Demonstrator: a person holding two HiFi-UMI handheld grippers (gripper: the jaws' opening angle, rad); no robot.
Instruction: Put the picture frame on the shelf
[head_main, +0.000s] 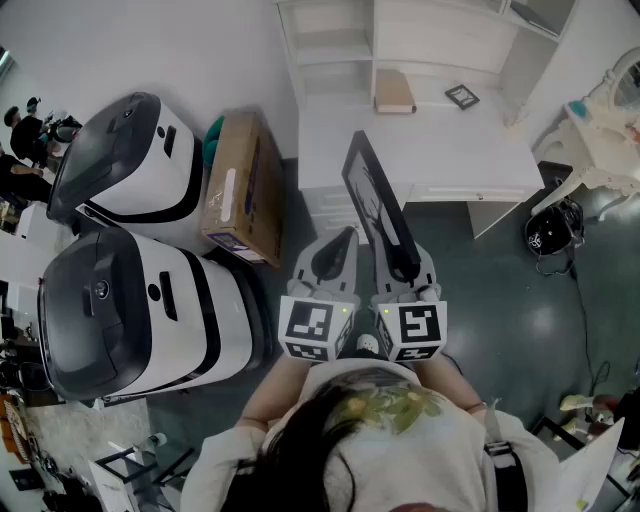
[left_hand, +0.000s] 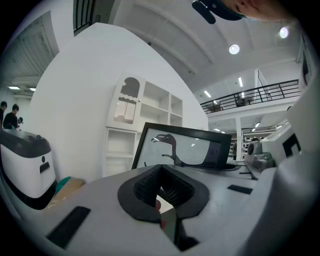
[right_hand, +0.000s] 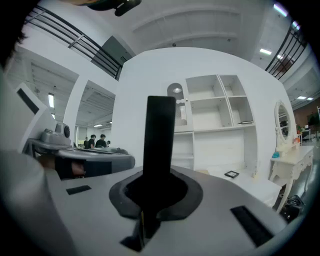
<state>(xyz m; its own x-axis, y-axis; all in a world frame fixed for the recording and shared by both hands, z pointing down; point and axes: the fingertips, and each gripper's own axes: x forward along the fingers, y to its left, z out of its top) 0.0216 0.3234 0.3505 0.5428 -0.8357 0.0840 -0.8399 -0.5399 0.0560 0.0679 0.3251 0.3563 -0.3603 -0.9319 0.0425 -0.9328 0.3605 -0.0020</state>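
Picture frame (head_main: 372, 200) stands upright and edge-on in our right gripper (head_main: 403, 268), whose jaws are nearly together on its lower edge. It is near us, well short of the far shelf (head_main: 440, 60). Our left gripper (head_main: 333, 258) is closed and empty, just beside. We should carry it forward level, keep the grip firm and clear the desk (head_main: 480, 165) first.

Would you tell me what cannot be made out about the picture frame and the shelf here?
Right gripper view: the picture frame is edge-on, so its image is hidden.
Head view: the frame's lower end is covered by the right hand-held gripper.
Head view: the small dark item on the white shelf unit is too small to identify.
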